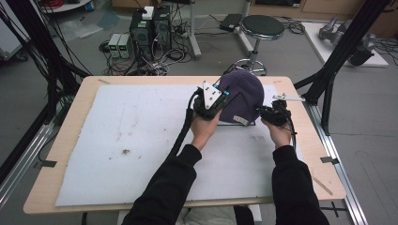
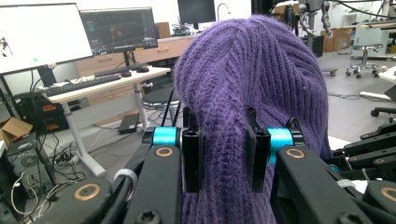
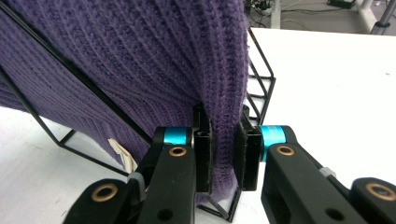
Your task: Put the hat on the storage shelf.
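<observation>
Both forearms are stretched forward; the purple ribbed knit beanie [image 1: 241, 96] is pinched by the left gripper [image 2: 225, 154] and the right gripper [image 3: 226, 154], over a black wire rack [image 3: 261, 79].

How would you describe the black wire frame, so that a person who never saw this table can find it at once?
Start from the white mat covering the wooden table, and go to its far right part, where a purple knitted hat stands between the two grippers. The black wire frame is under that hat, which is draped over it. It is thin black wire, while the hat is soft wool.
</observation>
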`<state>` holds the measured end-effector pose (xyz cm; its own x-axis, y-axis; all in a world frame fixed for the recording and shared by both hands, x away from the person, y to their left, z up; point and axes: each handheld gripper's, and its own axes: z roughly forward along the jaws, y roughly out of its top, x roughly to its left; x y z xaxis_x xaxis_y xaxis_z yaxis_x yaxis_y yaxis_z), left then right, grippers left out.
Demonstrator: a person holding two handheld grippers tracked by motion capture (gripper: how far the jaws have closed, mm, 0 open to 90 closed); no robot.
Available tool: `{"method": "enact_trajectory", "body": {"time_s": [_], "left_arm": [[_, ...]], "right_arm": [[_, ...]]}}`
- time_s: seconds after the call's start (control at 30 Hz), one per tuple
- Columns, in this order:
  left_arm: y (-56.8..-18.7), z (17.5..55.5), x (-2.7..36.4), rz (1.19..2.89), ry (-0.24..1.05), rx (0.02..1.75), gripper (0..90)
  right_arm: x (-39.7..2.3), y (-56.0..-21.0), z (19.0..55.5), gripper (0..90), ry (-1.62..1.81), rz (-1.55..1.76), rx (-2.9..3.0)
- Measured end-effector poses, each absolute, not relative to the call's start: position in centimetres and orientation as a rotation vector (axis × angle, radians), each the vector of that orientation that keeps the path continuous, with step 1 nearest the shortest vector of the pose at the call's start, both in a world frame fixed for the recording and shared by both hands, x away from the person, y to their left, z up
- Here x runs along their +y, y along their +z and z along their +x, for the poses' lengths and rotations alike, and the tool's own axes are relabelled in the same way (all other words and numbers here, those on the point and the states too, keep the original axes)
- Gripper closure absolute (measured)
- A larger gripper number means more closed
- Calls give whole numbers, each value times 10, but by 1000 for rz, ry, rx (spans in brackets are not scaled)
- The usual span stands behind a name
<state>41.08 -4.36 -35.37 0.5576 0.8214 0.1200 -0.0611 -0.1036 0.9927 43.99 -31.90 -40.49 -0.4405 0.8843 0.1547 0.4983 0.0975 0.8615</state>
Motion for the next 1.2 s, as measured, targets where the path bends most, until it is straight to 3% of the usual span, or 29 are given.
{"method": "enact_trajectory", "body": {"time_s": [0.4,0.57,0.63,0.73,0.87,1.1,1.2], "left_arm": [[-354,410,-43,1504,851,682,727],[-354,411,-41,1493,833,688,685],[-354,411,-40,1487,823,691,665],[-354,413,-38,1489,813,711,558],[-354,413,-33,1469,789,709,461],[-345,408,-25,1416,777,717,379],[-339,406,-20,1394,787,728,326]], "right_arm": [[-317,-404,438,798,1287,1362,1975],[-315,-400,435,746,1273,1357,1967],[-314,-399,434,681,1259,1371,1962],[-314,-396,432,526,1238,1390,1939],[-314,-394,428,276,1197,1449,1894],[-320,-383,419,124,1256,1473,1791],[-322,-377,414,112,1279,1469,1736]]}}
